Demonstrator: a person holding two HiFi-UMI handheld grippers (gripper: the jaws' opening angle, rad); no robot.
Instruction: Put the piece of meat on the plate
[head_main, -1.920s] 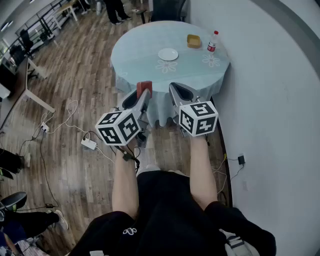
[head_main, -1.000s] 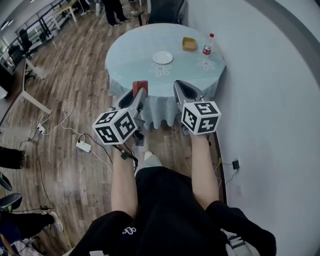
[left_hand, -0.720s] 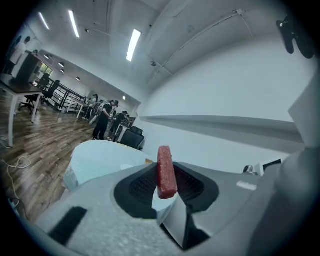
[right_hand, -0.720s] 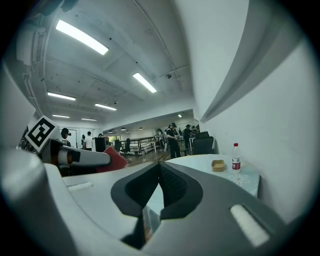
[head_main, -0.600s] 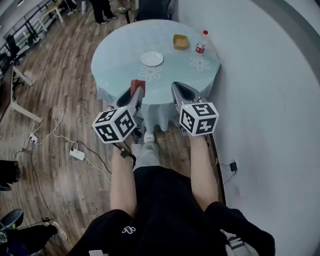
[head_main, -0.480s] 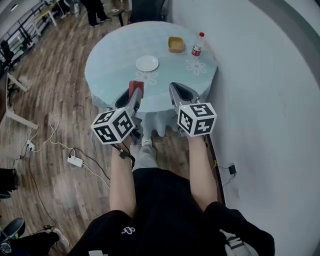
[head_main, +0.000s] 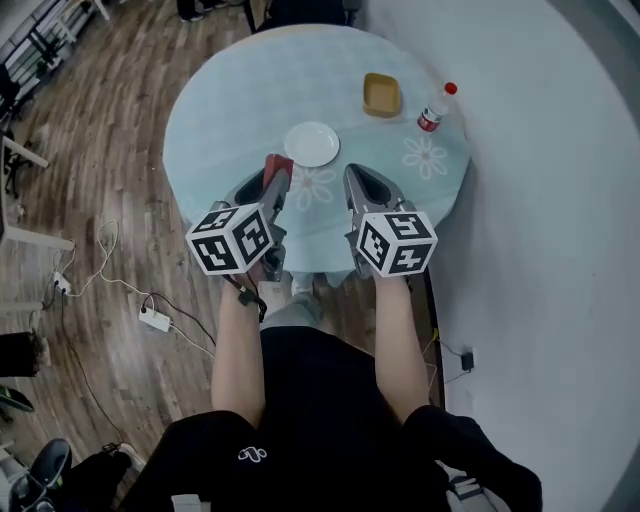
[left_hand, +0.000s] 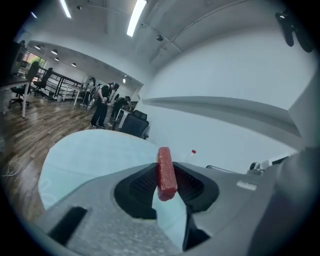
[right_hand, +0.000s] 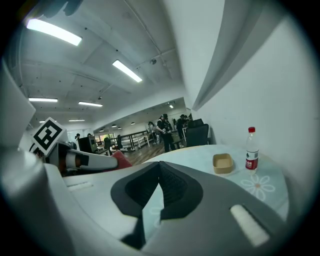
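Note:
A red slab of meat (head_main: 277, 165) stands on edge between the jaws of my left gripper (head_main: 275, 180), which is shut on it. In the left gripper view the meat (left_hand: 165, 172) sticks up above the pads. The white plate (head_main: 311, 143) lies on the round light-blue table (head_main: 220, 110), just beyond and slightly right of the meat. My right gripper (head_main: 352, 176) hovers over the table's near edge beside the left one. In its own view, the right gripper (right_hand: 159, 172) has its tips touching, with nothing held.
A tan square bowl (head_main: 381, 94) and a red-capped bottle (head_main: 436, 105) stand at the table's far right, near the white wall. A dark chair (head_main: 305, 10) sits behind the table. Cables and a power strip (head_main: 155, 316) lie on the wooden floor at left.
The table has come much closer. Both grippers have gone from short of the table to above its near edge. The meat stays gripped in the left jaws.

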